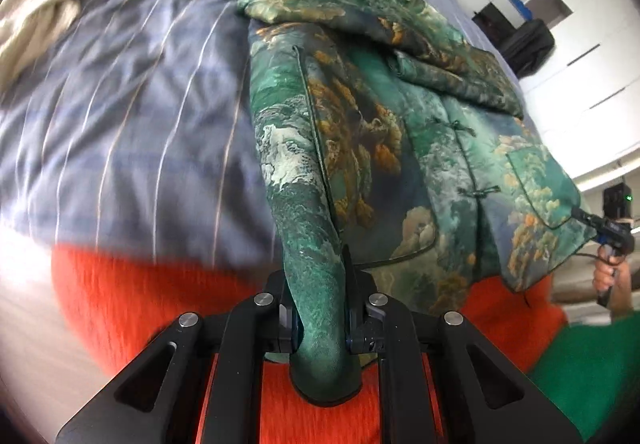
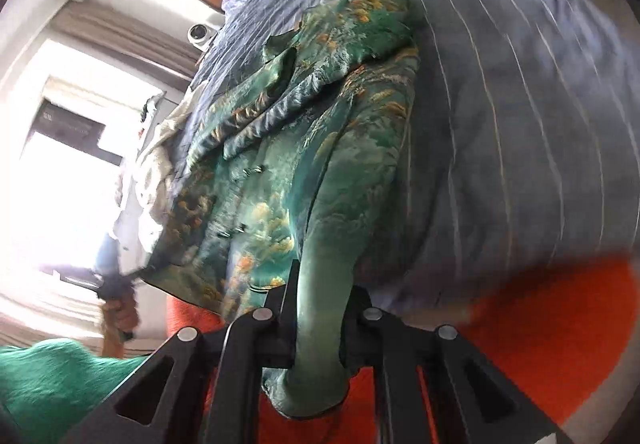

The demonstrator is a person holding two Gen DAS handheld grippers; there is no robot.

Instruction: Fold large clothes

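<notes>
Two grippers hold the near hem of a green patterned jacket (image 1: 360, 116) lying on the bed.

Left gripper (image 1: 320, 308) is clamped on the hem's left corner, a thick roll of cloth pinched between its jaws; right gripper (image 2: 318, 324) is likewise clamped on the right corner. Jacket lies front-up on a blue striped bedcover (image 1: 140, 104), knot buttons fastened, with one sleeve (image 1: 360, 12) already folded across the chest at the far end. An orange blanket (image 1: 132, 296) lies under the near hem. A cream garment (image 1: 36, 0) sits bunched at the far left, well apart. Judged step: the lengthwise fold, bottom to collar. Next move calls for raising both corners level and carrying them far, together, keeping the hem taut so the folded sleeve stays undisturbed.
</notes>
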